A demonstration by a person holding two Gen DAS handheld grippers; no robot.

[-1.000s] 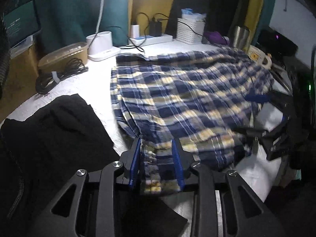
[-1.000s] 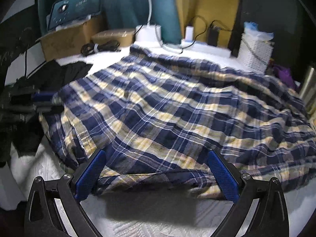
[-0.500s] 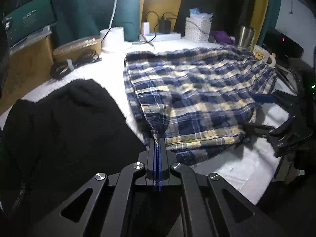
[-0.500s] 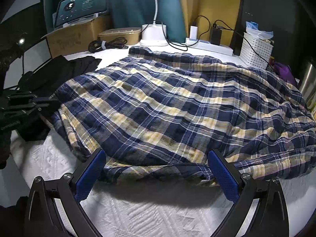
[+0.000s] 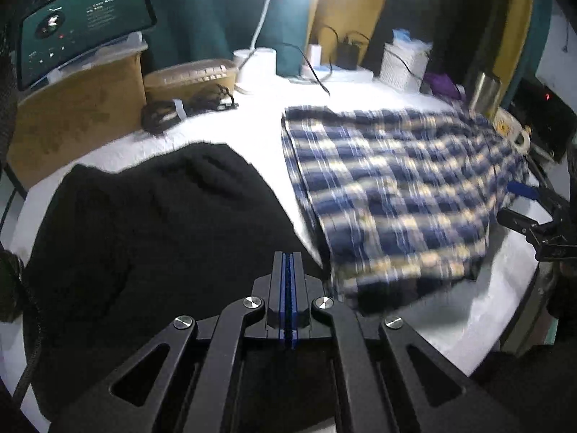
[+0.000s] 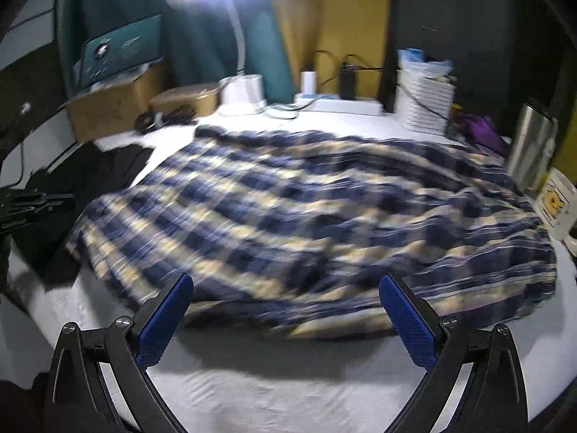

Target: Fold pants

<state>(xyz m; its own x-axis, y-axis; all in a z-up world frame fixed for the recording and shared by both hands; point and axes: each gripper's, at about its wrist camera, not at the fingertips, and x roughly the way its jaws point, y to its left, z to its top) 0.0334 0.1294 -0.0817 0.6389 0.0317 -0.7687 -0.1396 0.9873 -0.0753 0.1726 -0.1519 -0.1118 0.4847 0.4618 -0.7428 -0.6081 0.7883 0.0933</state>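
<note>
The blue, yellow and white plaid pants (image 5: 396, 195) lie folded on the white table cover, also seen in the right wrist view (image 6: 306, 209). My left gripper (image 5: 287, 263) is shut with nothing between its pads, hovering over a black garment (image 5: 151, 231), left of the pants. My right gripper (image 6: 285, 299) is wide open and empty, just in front of the pants' near edge, above the cover. The right gripper also shows in the left wrist view (image 5: 519, 202) at the pants' right edge.
At the back stand a lamp base (image 6: 243, 93), a power strip (image 6: 339, 103), a white basket (image 6: 425, 104), a coiled cable (image 5: 184, 108) and a cardboard box (image 5: 72, 108). A steel tumbler (image 6: 533, 144) and a mug (image 6: 557, 205) stand at the right edge.
My left gripper closed, let the pants' corner drop and drew back left over the black garment. My right gripper stayed open and pulled back slightly from the pants.
</note>
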